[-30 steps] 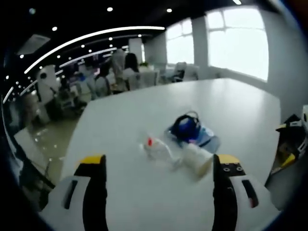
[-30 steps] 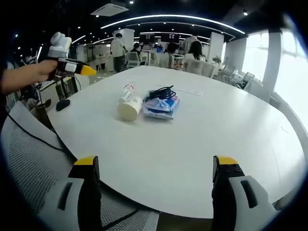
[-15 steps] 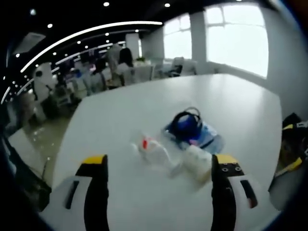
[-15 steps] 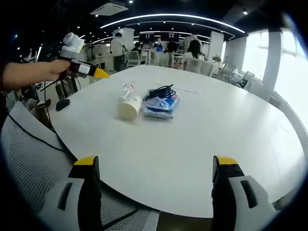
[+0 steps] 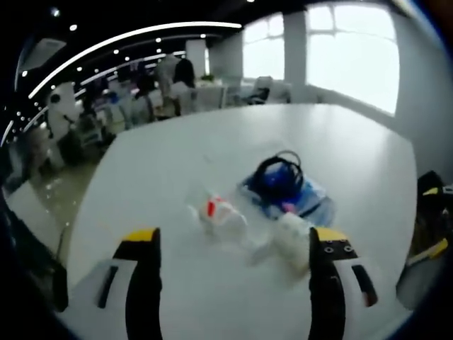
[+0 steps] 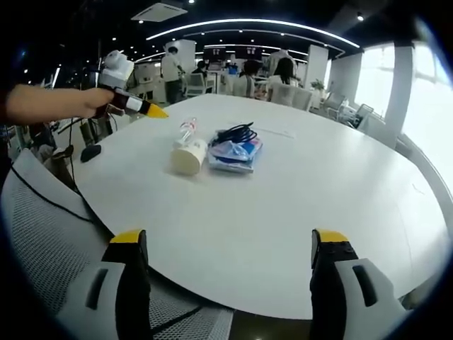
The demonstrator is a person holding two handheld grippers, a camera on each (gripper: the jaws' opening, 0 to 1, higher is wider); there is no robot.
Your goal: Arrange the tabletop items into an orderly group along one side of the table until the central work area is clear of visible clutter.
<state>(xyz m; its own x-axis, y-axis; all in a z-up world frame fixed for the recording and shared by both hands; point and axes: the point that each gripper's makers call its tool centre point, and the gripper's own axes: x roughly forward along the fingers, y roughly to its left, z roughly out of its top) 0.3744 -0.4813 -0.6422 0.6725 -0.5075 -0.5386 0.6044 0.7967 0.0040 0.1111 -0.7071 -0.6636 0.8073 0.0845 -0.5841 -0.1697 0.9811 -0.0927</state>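
Observation:
On the white table (image 6: 318,198) lie a clear plastic bottle (image 6: 187,131) with a red label, a white paper cup (image 6: 187,157) on its side, and a blue packet (image 6: 234,154) with a black cable (image 6: 237,134) coiled on it. In the left gripper view the bottle (image 5: 221,216), cup (image 5: 291,239) and packet (image 5: 291,198) lie just beyond my left gripper (image 5: 226,283), which is open and empty. My right gripper (image 6: 225,283) is open over the table's near edge. The left gripper (image 6: 131,103), held in a hand, reaches in toward the bottle.
A mesh office chair (image 6: 42,234) stands at the table's near left edge. A black mouse-like thing (image 6: 90,151) lies beyond it. Chairs and people fill the office behind the far edge. The right part of the table is bare.
The left gripper has moved closer to the bottle and cup; in the right gripper view it has come further in over the table's left edge. The right gripper has held still.

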